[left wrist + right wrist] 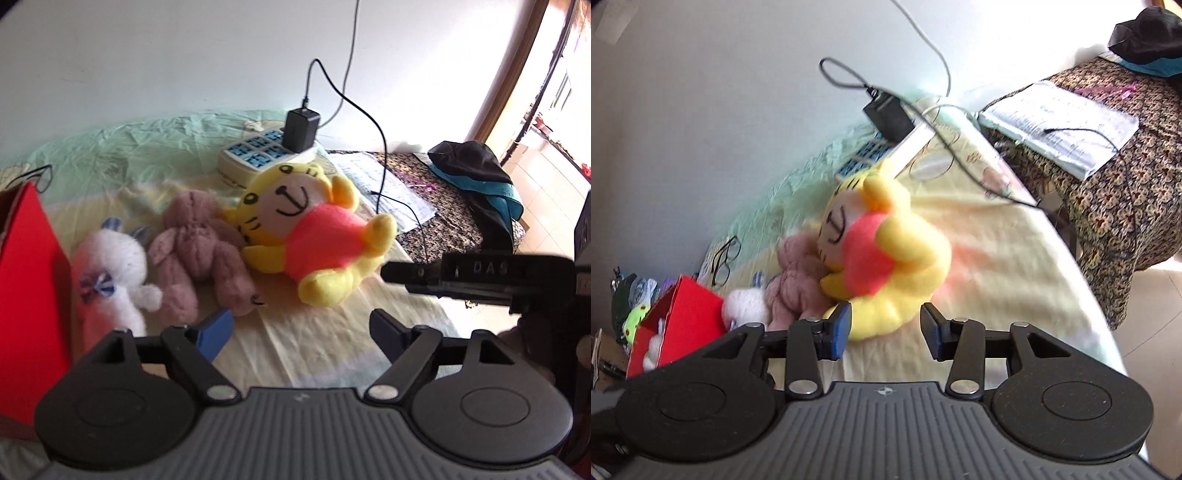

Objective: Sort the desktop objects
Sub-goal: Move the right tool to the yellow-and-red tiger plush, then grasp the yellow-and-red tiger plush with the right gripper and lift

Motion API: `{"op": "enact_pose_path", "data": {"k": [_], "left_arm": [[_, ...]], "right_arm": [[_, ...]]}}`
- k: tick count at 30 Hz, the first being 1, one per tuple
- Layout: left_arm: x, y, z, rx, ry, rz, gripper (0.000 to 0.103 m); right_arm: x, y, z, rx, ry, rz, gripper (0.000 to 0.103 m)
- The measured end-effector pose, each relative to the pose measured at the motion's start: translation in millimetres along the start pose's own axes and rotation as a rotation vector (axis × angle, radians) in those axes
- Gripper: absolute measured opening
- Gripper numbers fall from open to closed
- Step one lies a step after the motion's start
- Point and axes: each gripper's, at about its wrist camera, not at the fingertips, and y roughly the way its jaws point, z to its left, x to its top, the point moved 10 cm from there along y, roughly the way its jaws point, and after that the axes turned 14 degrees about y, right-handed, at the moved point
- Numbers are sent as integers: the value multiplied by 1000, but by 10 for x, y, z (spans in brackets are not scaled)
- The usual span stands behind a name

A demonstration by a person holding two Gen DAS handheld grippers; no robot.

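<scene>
Bare yellow sheet lies between the left gripper [301, 332] and the tabletop's [332, 343] right edge. The red box [31, 295] is cut off at left. The yellow tiger plush [306, 236] lies mid-table, blurred before the right gripper [886, 326]. Both claws are spread, holding nothing.

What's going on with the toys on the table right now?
A person is sorting plush toys with two handheld claws. Both are open and hold nothing. The right claw is closest to the yellow tiger plush, its fingers beside the toy's foot. The left claw hovers before the brown bear and white bunny. All three lie in a row beside the red box.
</scene>
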Motion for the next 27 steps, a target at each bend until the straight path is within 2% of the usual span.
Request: {"op": "enact_pose_path", "data": {"k": [3,7,9,11,12,13,14,16,18,21,27], "left_arm": [[36,266,-134,-19,-3,19,81],[74,533,-194,-22,-19,27,78],[105,639,-196,-13,-17,28,68],[142,723,-181,6,-8,31,63],[158,754,-170,18,0,36,55],[171,778,-159,29,7,42,52],[176,790,-146,36,8,46,48],[176,783,-111,32,-3,47,41],[188,755,-74,28,-15,42,32],[198,660,-64,1,-21,36,26],[65,314,-201,-85,27,28,26]], "right_arm": [[207,42,7,1,-38,-25,54],[222,181,89,-18,-177,-40,59],[228,265,93,-23,-213,-44,58],[264,349,61,-28,-200,-43,56],[272,388,46,-28,-187,-32,52],[278,424,23,-35,-177,-21,41],[283,447,-4,-51,-176,-17,36],[281,461,-44,-68,-180,-10,30],[277,436,-61,-48,-158,8,28],[252,349,-73,-3,-89,51,26],[-58,58,-80,69,-3,175,25]]}}
